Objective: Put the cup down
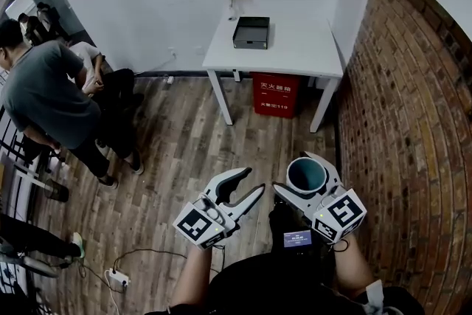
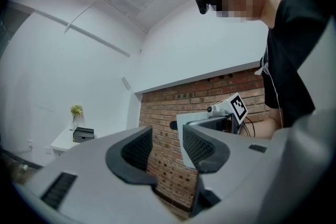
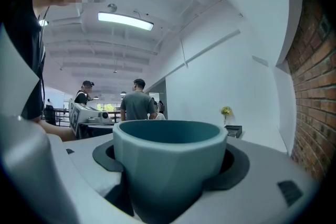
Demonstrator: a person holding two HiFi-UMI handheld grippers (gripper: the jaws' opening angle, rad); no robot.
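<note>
The task is judged to be at the carrying step. The white table (image 1: 295,48), a likely place to put it down, stands well ahead with a red box (image 1: 274,94) beneath. The next move calls for reaching a bare patch, lowering level, then releasing. The black tray (image 1: 251,33) on it shows no clear contents. The right gripper (image 1: 304,177) grasps the upright teal cup (image 3: 170,160), apparently empty. The left gripper (image 1: 253,181) is released, holding nothing. A small vase (image 1: 231,7) holds yellow flowers.
</note>
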